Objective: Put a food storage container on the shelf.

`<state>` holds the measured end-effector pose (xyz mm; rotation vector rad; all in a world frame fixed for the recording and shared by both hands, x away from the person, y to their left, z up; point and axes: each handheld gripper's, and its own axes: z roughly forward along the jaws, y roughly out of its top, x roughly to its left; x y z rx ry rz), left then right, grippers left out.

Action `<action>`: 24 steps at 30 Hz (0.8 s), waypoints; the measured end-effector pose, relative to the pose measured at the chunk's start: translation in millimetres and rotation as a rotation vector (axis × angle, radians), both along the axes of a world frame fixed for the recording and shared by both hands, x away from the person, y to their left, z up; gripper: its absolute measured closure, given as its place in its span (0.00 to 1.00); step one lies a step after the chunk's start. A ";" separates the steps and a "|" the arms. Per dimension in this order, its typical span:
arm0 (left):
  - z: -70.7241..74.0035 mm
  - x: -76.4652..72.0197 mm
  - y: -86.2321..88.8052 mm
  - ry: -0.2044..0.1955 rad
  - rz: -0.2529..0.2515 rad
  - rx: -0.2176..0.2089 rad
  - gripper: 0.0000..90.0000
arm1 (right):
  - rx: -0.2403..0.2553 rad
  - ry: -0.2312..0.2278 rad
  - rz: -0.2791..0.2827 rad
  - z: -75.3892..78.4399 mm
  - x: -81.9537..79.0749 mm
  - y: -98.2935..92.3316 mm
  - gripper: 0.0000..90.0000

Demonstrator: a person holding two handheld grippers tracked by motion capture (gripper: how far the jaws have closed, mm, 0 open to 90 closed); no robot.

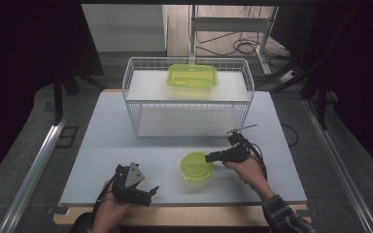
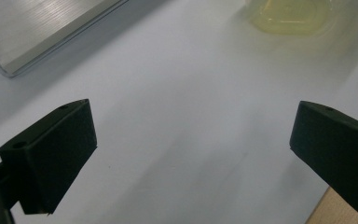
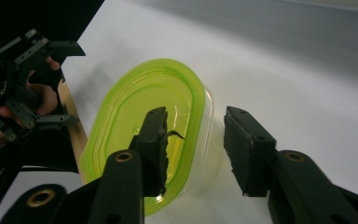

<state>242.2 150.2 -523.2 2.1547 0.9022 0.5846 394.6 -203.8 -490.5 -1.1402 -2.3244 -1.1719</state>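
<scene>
The right gripper (image 3: pixel 193 149) has matte black jaws astride the rim of the glossy, translucent green oval container (image 3: pixel 140 135), not yet pinching. The container sits on the smooth white table (image 1: pixel 126 145) at five o'clock. At seven o'clock, the left gripper (image 1: pixel 148 191) is spread wide, holding nothing.

Round lime-green translucent plastic container (image 3: pixel 144 121): glossy, smooth, its wall between the matt black right gripper (image 3: pixel 193 140) pads. White table top (image 1: pixel 126 145): matt, smooth. White wire basket (image 1: pixel 141 104): coated metal. Rectangular green plastic container (image 1: pixel 192 76): glossy.
</scene>
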 end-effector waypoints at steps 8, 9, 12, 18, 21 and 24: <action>-0.5 -0.5 -1.4 -0.005 -0.004 0.005 0.01 | 0.046 0.094 0.008 -5.1 6.3 0.6 0.88; -0.5 -0.6 -1.5 -0.005 -0.004 0.007 0.01 | 0.058 0.109 0.019 -4.9 6.1 1.0 0.89; -0.2 -0.8 -1.5 -0.008 -0.006 0.013 0.01 | 0.058 0.105 0.025 -1.6 3.3 2.4 0.89; 0.7 -0.8 -0.5 -0.014 -0.002 0.004 0.00 | 0.097 0.094 0.001 7.8 0.3 -3.5 0.90; 1.6 -0.5 1.4 -0.015 0.009 -0.010 0.00 | 0.112 0.078 -0.019 16.9 -1.3 -8.1 0.90; 1.6 -0.4 1.9 -0.014 0.012 -0.010 0.00 | 0.135 0.070 -0.036 25.2 -2.6 -12.3 0.90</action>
